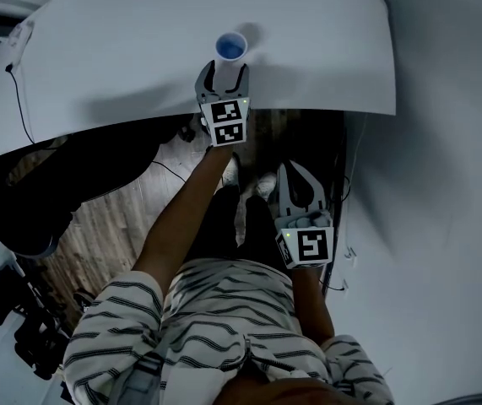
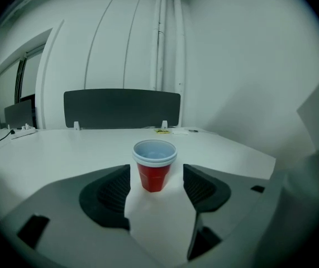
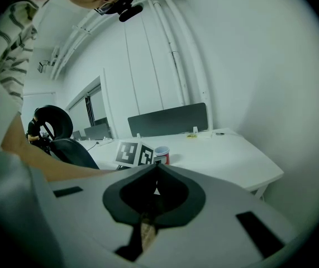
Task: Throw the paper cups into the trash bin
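Note:
A red paper cup point(image 1: 231, 46) with a pale rim stands upright on the white table point(image 1: 97, 49), near its front edge. In the left gripper view the cup point(image 2: 154, 169) shows two stacked rims, as if one cup sits inside another. My left gripper point(image 1: 222, 78) is open just short of the cup. Its jaws stand on either side of the cup's base without touching it point(image 2: 155, 187). My right gripper point(image 1: 295, 174) hangs below the table's edge over the floor, shut with nothing in it point(image 3: 156, 167). No trash bin is in view.
A black office chair point(image 1: 21, 218) stands at the left under the table's edge. A dark divider panel point(image 2: 120, 108) runs along the table's far side, with small items point(image 2: 162, 131) near it. A cable point(image 1: 17, 99) lies on the table's left. A white wall rises on the right.

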